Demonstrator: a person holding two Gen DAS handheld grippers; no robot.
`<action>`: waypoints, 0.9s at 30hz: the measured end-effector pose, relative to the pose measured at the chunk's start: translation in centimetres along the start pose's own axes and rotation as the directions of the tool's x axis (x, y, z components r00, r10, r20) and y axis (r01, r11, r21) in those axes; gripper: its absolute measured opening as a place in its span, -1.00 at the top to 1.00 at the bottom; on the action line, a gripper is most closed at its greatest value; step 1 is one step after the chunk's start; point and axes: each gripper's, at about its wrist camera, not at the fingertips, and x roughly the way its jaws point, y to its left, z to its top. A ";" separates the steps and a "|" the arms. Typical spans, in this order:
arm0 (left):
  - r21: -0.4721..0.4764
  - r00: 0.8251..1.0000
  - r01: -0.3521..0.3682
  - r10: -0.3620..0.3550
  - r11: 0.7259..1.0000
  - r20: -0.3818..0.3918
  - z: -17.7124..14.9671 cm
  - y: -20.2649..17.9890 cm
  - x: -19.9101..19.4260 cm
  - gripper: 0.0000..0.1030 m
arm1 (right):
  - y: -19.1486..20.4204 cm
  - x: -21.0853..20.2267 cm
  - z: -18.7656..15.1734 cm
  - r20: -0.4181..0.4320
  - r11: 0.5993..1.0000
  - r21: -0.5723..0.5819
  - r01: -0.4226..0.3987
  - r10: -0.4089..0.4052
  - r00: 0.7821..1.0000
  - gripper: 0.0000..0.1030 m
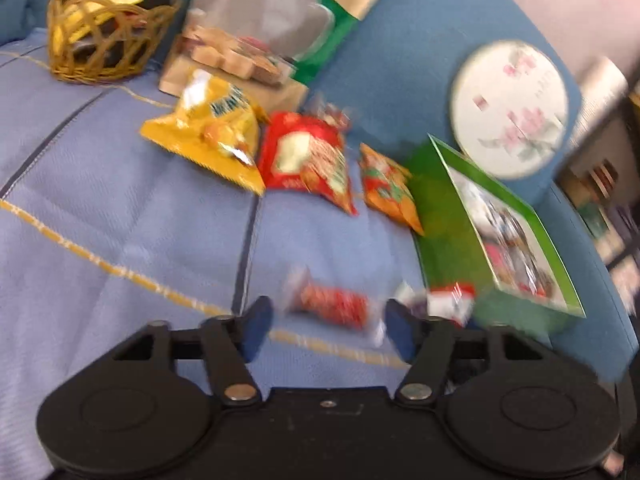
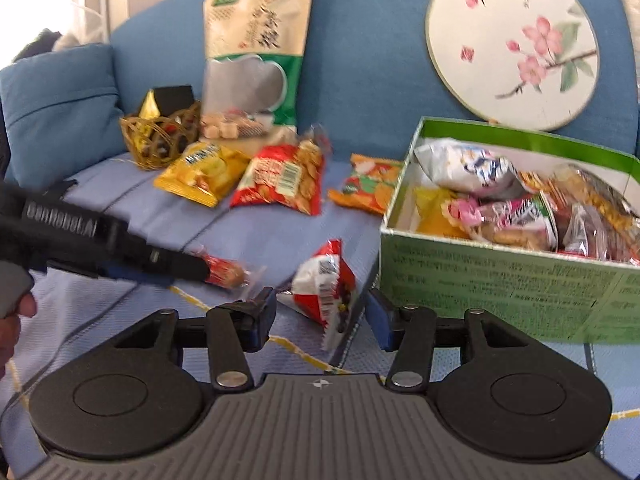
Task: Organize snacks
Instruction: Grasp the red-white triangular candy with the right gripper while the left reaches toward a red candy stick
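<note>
Fingers of the left gripper (image 1: 328, 330) stand wide around a red sausage stick (image 1: 334, 310) on the sofa seat (image 1: 120, 216). Right gripper (image 2: 320, 318) fingers flank, without touching, a red-white snack packet (image 2: 326, 288) beside the green box (image 2: 508, 284) of snacks.

The left hand-held gripper (image 1: 328, 330) points forward and downward with its blue-padded jaws spread wide, nothing pressed between them. The right hand-held gripper (image 2: 320, 320) is angled down likewise, its jaws partly open, the blue pads (image 2: 380, 316) standing clear on either side without pressing on anything. In the right wrist view the left tool reaches in from the left edge, a person's hand (image 2: 12, 312) gripping its handle.
</note>
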 end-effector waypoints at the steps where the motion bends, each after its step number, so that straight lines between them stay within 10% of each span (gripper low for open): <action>1: -0.010 1.000 -0.011 0.011 1.000 0.009 0.3 -0.1 0.3 -1.00 | 0.0 0.1 0.0 -0.020 1.000 0.006 -0.022 0.023 1.000 0.28; 5: 0.003 0.998 -0.059 0.059 0.998 0.030 1.2 0.1 0.7 -0.97 | 0.6 -1.4 0.1 -0.002 0.987 -0.003 -0.161 0.161 0.987 0.36; 16: 0.047 0.999 -0.039 0.039 0.998 0.001 0.6 0.0 -1.0 -0.75 | 1.4 1.1 0.6 0.034 0.998 -0.057 -0.006 0.008 0.999 -0.44; 19: 0.075 1.000 -0.016 0.016 0.997 0.000 0.8 -0.1 -1.4 -0.75 | 1.1 1.6 0.8 -0.004 0.998 -0.052 -0.026 0.026 1.000 -0.11; 27: 0.372 0.992 0.117 -0.092 0.921 -0.084 2.1 -2.2 -0.9 -0.82 | 0.6 -1.4 0.4 -0.066 0.996 -0.058 -0.062 0.059 0.996 -0.11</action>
